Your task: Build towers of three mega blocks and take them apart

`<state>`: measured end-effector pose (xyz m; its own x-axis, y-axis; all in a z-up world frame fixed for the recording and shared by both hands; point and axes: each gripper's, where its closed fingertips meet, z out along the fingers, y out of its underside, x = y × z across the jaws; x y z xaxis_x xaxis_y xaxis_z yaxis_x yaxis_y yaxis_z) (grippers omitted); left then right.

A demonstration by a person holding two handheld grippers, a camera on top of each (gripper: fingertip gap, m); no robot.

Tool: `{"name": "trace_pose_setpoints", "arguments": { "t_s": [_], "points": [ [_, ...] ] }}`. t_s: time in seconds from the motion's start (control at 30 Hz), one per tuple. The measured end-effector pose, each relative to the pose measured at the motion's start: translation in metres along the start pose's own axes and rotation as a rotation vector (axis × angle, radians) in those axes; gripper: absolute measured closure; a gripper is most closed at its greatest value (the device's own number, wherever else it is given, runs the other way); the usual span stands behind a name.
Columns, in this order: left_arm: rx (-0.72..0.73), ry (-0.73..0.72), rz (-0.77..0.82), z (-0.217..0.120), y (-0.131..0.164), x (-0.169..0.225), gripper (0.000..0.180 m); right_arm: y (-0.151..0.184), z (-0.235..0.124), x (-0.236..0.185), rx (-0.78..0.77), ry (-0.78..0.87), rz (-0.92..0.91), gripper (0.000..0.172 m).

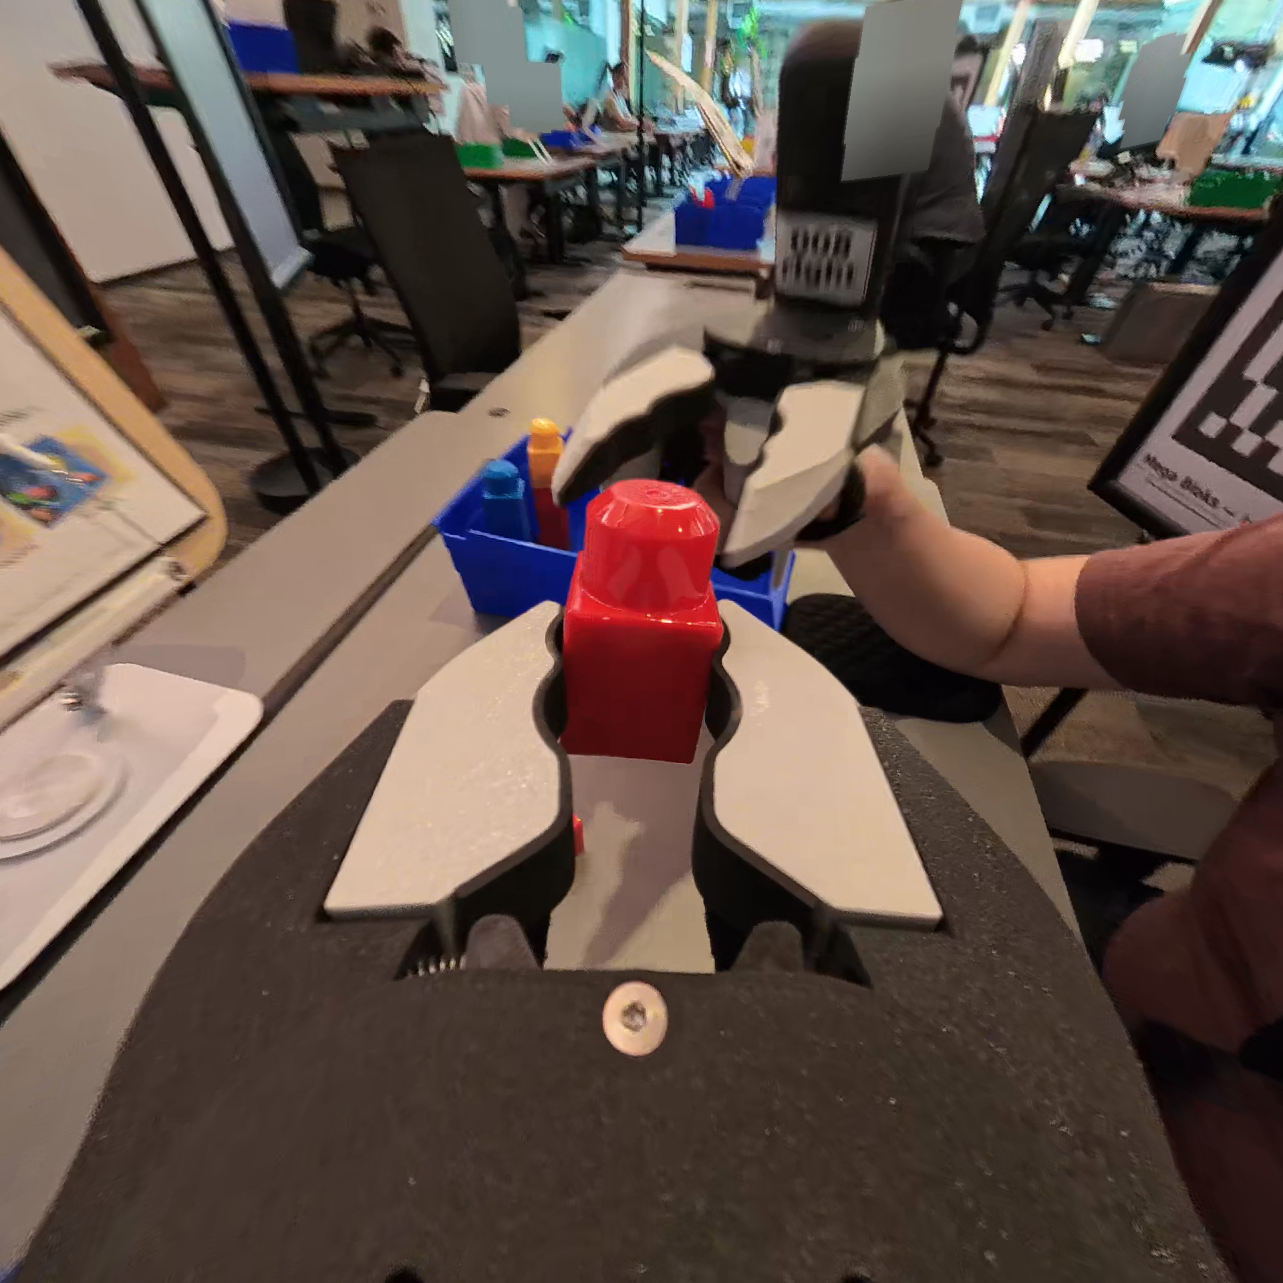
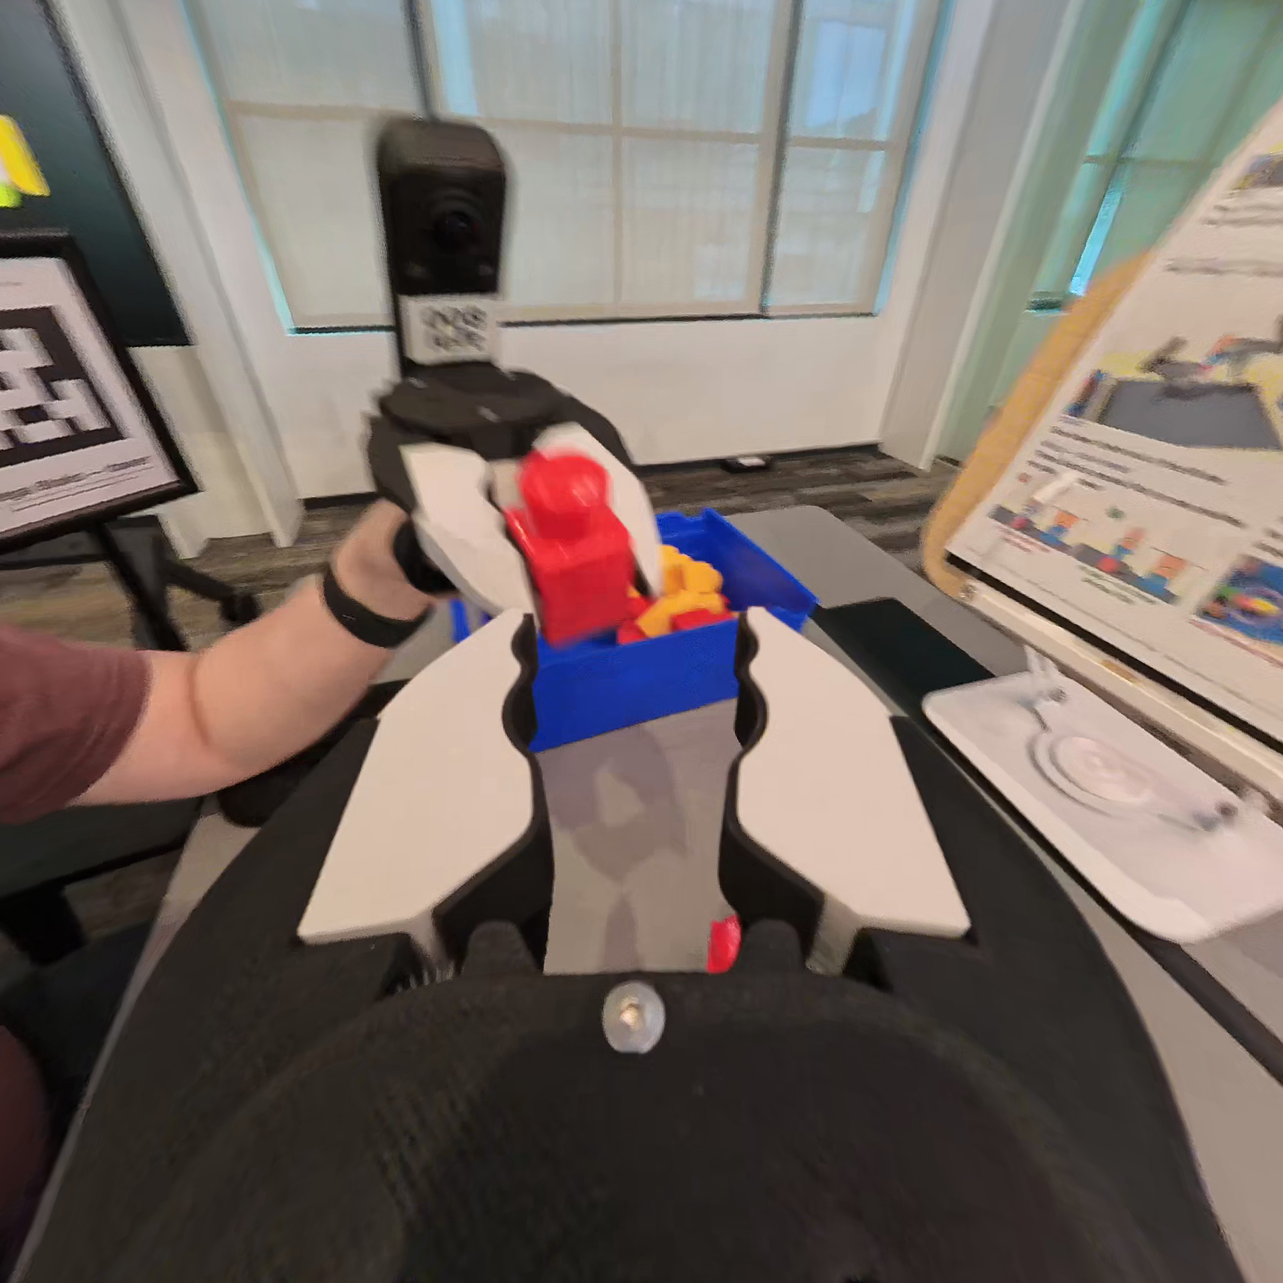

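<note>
Gripping 1 red mega block tight between both pads, the left tool holds it up just in front of the blue bin. The right tool hangs above that bin, spread wide with nothing in it.

A glossy red plastic mega block, square-bodied with one round stud on top, stands upright between the left gripper's two grey fingers, whose dark pads press its sides, holding it in the air before a blue plastic bin. Inside the bin, a blue block and an orange block stacked on a red one stand upright. From the right wrist view, a loose heap of yellow and red blocks fills the bin.
</note>
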<state>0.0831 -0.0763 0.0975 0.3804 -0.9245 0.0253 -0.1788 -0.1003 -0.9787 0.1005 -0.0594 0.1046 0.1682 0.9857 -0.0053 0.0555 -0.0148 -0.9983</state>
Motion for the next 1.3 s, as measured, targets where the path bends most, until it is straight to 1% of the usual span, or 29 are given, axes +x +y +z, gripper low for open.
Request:
{"name": "trace_pose_setpoints", "arguments": {
  "t_s": [0.07, 0.17, 0.2, 0.23, 0.33, 0.43, 0.5, 0.57, 0.7, 0.73, 0.77, 0.83, 0.87, 0.93, 1.0, 1.1, 1.2, 1.27, 1.3],
  "points": [
    [0.078, -0.058, -0.001, -0.028, -0.017, -0.010, 0.144, 0.029, 0.007, 0.022, -0.108, 0.095, 0.038, 0.116],
    [0.183, -0.159, 0.030, -0.073, -0.038, -0.022, 0.144, 0.108, 0.019, 0.049, -0.417, 0.197, 0.137, 0.108],
    [0.207, -0.185, 0.041, -0.085, -0.042, -0.025, 0.144, 0.131, 0.021, 0.057, -0.492, 0.241, 0.160, 0.102],
    [0.227, -0.211, 0.052, -0.095, -0.045, -0.027, 0.144, 0.150, 0.022, 0.061, -0.543, 0.263, 0.169, 0.102],
    [0.291, -0.215, 0.053, -0.114, -0.053, -0.027, 0.144, 0.192, 0.027, 0.054, -0.679, 0.236, 0.173, 0.106],
    [0.324, -0.210, 0.053, -0.124, -0.057, -0.029, 0.144, 0.218, 0.026, 0.052, -0.781, 0.224, 0.111, 0.109],
    [0.339, -0.224, 0.049, -0.129, -0.058, -0.031, 0.144, 0.228, 0.026, 0.056, -0.791, 0.237, 0.082, 0.114],
    [0.345, -0.202, 0.041, -0.131, -0.059, -0.029, 0.144, 0.238, 0.027, 0.056, -0.805, 0.229, 0.105, 0.116],
    [0.343, -0.208, 0.042, -0.133, -0.058, -0.031, 0.144, 0.252, 0.025, 0.057, -0.834, 0.210, 0.130, 0.118],
    [0.346, -0.204, 0.040, -0.133, -0.058, -0.031, 0.144, 0.253, 0.026, 0.057, -0.825, 0.201, 0.133, 0.122],
    [0.350, -0.203, 0.037, -0.132, -0.058, -0.031, 0.144, 0.253, 0.028, 0.055, -0.813, 0.184, 0.138, 0.134],
    [0.351, -0.202, 0.019, -0.130, -0.057, -0.034, 0.144, 0.245, 0.032, 0.054, -0.769, 0.174, 0.141, 0.135],
    [0.343, -0.192, 0.007, -0.127, -0.055, -0.035, 0.144, 0.235, 0.033, 0.054, -0.730, 0.177, 0.136, 0.135],
    [0.323, -0.175, -0.022, -0.118, -0.049, -0.038, 0.144, 0.205, 0.035, 0.053, -0.628, 0.180, 0.123, 0.135],
    [0.295, -0.131, -0.043, -0.103, -0.042, -0.037, 0.144, 0.167, 0.032, 0.049, -0.521, 0.162, 0.109, 0.135],
    [0.196, -0.019, -0.078, -0.065, -0.024, -0.026, 0.144, 0.103, 0.017, 0.035, -0.378, 0.098, 0.084, 0.135],
    [0.110, 0.074, -0.080, -0.017, -0.002, -0.011, 0.144, 0.043, -0.013, 0.019, -0.224, 0.010, 0.079, 0.135],
    [0.045, 0.144, -0.074, 0.014, 0.015, 0.004, 0.144, 0.013, -0.035, 0.006, -0.127, -0.072, 0.099, 0.135],
    [-0.009, 0.182, -0.075, 0.027, 0.026, 0.013, 0.144, 0.004, -0.043, 0.000, -0.106, -0.114, 0.120, 0.135]
  ]
}}
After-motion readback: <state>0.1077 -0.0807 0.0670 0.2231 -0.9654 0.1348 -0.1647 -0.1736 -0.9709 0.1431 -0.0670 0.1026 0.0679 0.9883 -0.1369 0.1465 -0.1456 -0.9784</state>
